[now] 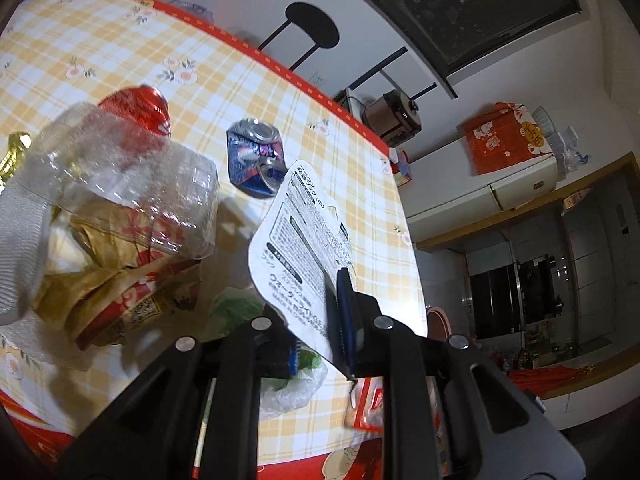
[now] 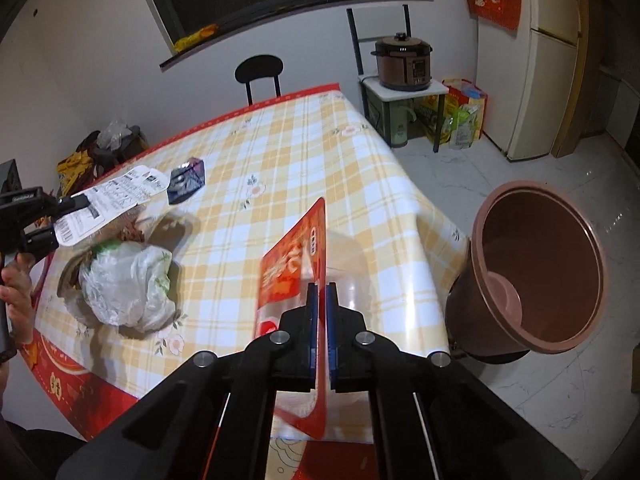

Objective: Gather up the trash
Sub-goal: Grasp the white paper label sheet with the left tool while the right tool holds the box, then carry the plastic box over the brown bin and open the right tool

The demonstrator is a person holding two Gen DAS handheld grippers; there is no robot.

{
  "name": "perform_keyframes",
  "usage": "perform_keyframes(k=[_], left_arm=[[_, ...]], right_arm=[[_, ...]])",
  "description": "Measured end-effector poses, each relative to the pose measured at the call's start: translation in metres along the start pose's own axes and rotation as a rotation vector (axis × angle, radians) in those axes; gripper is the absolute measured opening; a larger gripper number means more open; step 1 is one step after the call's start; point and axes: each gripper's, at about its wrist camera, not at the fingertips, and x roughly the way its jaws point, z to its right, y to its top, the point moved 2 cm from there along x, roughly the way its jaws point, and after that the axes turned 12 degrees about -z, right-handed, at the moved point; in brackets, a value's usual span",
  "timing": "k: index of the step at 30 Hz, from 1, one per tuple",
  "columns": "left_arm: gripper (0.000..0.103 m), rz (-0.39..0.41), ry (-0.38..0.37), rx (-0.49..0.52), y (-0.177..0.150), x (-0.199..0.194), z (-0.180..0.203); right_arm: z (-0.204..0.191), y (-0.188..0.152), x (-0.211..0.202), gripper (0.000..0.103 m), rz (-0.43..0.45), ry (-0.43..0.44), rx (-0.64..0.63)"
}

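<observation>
Right gripper [image 2: 322, 296]: closed on the red wrapper [image 2: 294, 264], which is clamped edge-on between the blue pads, so it can be carried rather than dragged.
Red wrapper: held upright above the near edge of the table [image 2: 304, 152], its printed face turned to the left; most of it stands beyond the fingertips, with its lower corner hanging beneath them.
Bin [image 2: 536, 272]: placed on the floor just off the table's right edge, mouth tipped toward the gripper; judged the drop point.
Left gripper [image 1: 340, 280]: closed on the white card [image 1: 296, 232], pinched at its lower right edge and held clear of the table top.
Plastic bag [image 2: 128, 280]: lying crumpled on the table's near-left part.
Crushed can [image 1: 256, 156]: lying farther in on the table, beyond the card.
</observation>
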Motion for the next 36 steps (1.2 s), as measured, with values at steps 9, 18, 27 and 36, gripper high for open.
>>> perform_keyframes(k=[9, 18, 27, 36], left_arm=[[0.019, 0.077, 0.027, 0.162, -0.012, -0.039, 0.022], [0.019, 0.076, 0.020, 0.279, -0.023, -0.065, 0.022], [0.019, 0.041, -0.051, 0.354, -0.026, -0.082, 0.011], [0.019, 0.046, -0.070, 0.388, -0.037, -0.081, 0.035]], right_arm=[[-0.025, 0.017, -0.027, 0.003, 0.075, -0.011, -0.049], [-0.069, 0.025, -0.045, 0.003, 0.112, -0.043, -0.088], [-0.110, 0.022, -0.064, 0.003, 0.150, -0.127, -0.084], [-0.092, 0.020, -0.082, 0.003, 0.180, -0.128, -0.082]])
